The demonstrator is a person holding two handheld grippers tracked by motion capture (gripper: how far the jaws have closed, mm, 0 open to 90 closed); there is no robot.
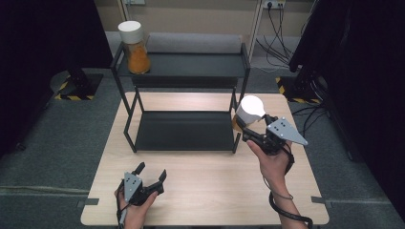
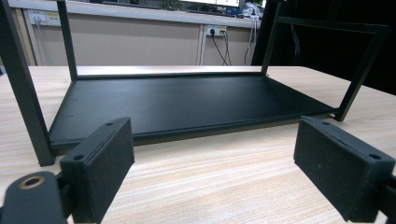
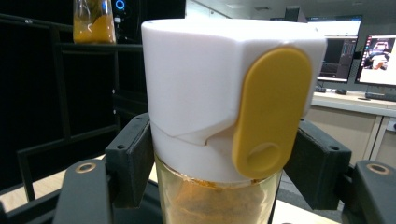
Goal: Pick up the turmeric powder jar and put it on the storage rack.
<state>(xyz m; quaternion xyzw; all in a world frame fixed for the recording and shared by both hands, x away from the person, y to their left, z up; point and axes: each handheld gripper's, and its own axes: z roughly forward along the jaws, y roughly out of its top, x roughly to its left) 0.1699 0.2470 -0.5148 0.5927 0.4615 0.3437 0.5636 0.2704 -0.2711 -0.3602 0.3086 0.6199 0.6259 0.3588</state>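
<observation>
Between the black jaws of the right gripper [image 1: 246, 128], a clear glass spice jar with a tall white plastic cap and a yellow flip tab [image 3: 219, 112] sits clamped, the pads pressing on the band where cap meets glass, above the orange powder inside. The jar hangs in the air at the right end of the black metal two-tier rack [image 1: 184, 102], just beside its right posts and above the pale wooden worktop [image 1: 210, 191]. Glass this smooth looks slippery and breakable, and the load of powder probably makes it bottom-heavy; the firmest hold seems to be at that shoulder or low on the cap, kept upright so the tab stays shut. A matching jar of orange powder [image 1: 135, 46] stands at the left end of the top shelf. The left gripper [image 1: 152, 175] rests low near the worktop's front edge, jaws spread wide and empty, facing the lower shelf.
</observation>
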